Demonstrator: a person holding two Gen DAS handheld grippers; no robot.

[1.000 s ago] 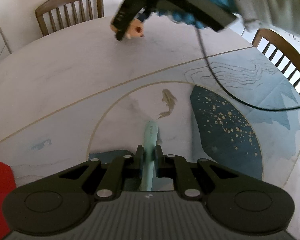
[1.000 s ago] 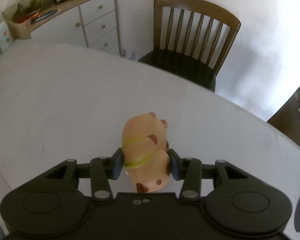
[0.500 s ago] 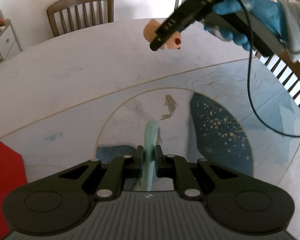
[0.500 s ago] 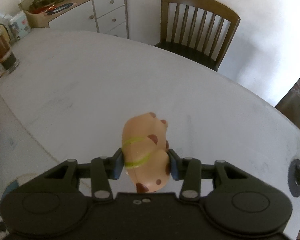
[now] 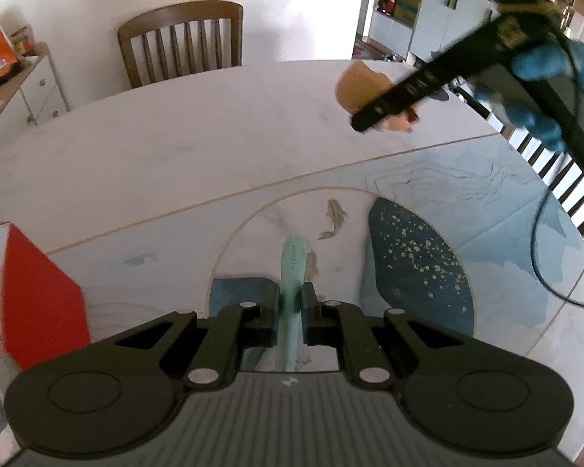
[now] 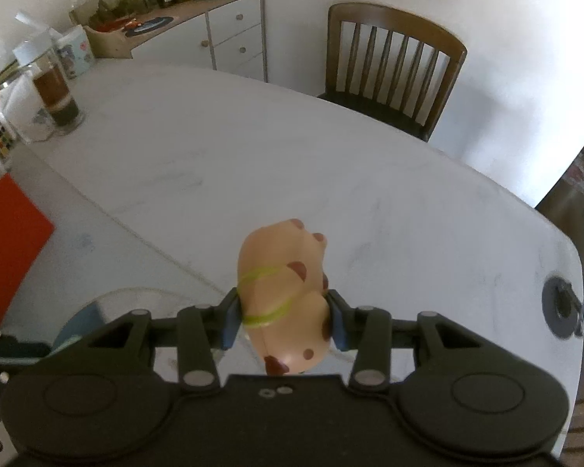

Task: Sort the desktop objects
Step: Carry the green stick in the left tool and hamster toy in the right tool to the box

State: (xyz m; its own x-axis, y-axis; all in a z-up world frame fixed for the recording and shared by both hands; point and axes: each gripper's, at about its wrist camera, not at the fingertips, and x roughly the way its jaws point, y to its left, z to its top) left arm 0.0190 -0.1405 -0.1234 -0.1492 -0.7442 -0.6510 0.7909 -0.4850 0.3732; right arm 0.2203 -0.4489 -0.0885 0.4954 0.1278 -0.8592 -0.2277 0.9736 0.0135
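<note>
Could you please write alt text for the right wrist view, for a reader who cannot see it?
The right hand-held gripper clamps a tan toy animal with brown spots and a green band above a white table. A wooden chair stands beyond.

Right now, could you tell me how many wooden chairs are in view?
2. One chair stands at the table's far edge; another chair is at the right edge, partly hidden. Others may be out of view.

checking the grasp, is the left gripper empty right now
No, the left gripper is shut on a pale teal handle, its tip sticking out forward above the table.
</note>
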